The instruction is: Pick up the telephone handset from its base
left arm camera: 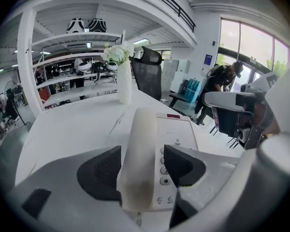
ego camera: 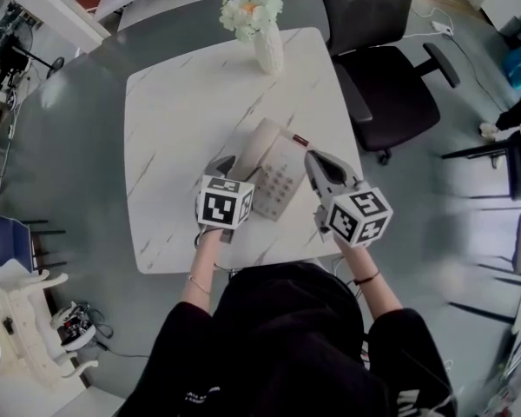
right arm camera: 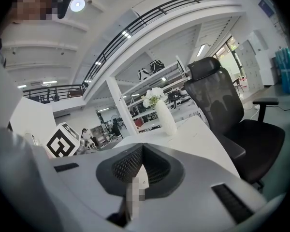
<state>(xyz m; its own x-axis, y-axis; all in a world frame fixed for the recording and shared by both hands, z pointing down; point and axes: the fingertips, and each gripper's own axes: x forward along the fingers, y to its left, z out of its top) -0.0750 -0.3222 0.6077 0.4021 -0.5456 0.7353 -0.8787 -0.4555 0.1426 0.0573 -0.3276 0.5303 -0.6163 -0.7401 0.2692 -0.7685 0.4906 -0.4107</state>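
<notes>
1. Being straddled by the left gripper (ego camera: pixel 228 165) (left arm camera: pixel 142 167) right now is the telephone handset (ego camera: pixel 259 146) (left arm camera: pixel 137 163), which is lying in its cradle on the left side of the base (ego camera: pixel 278 185) (left arm camera: pixel 176 129).
2. Those jaws are being held apart. One pad is tucked against the handset's outer side and the other is sitting over the keypad. A sliver of keys is showing between that pad and the handset, so nothing is being squeezed yet.
3. The right gripper (ego camera: pixel 317 163) (right arm camera: pixel 141 166) is being held just off the base's right edge. Its pads are being pressed together with nothing caught between them. Whether it's touching the base can't be told from these views.
4. The whole phone is being carried by a white marble-look table (ego camera: pixel 182 120) (left arm camera: pixel 67 129) (right arm camera: pixel 193 134), roughly at its middle and angled a bit.
5. At the table's far edge, well away from the phone, white flowers (ego camera: pixel 252 11) are being held upright in a white vase (ego camera: pixel 269 50) (left arm camera: pixel 124 83) (right arm camera: pixel 165 117).
6. A black office chair (ego camera: pixel 391 85) (right arm camera: pixel 222 105) is being kept at the far right corner of the table.
</notes>
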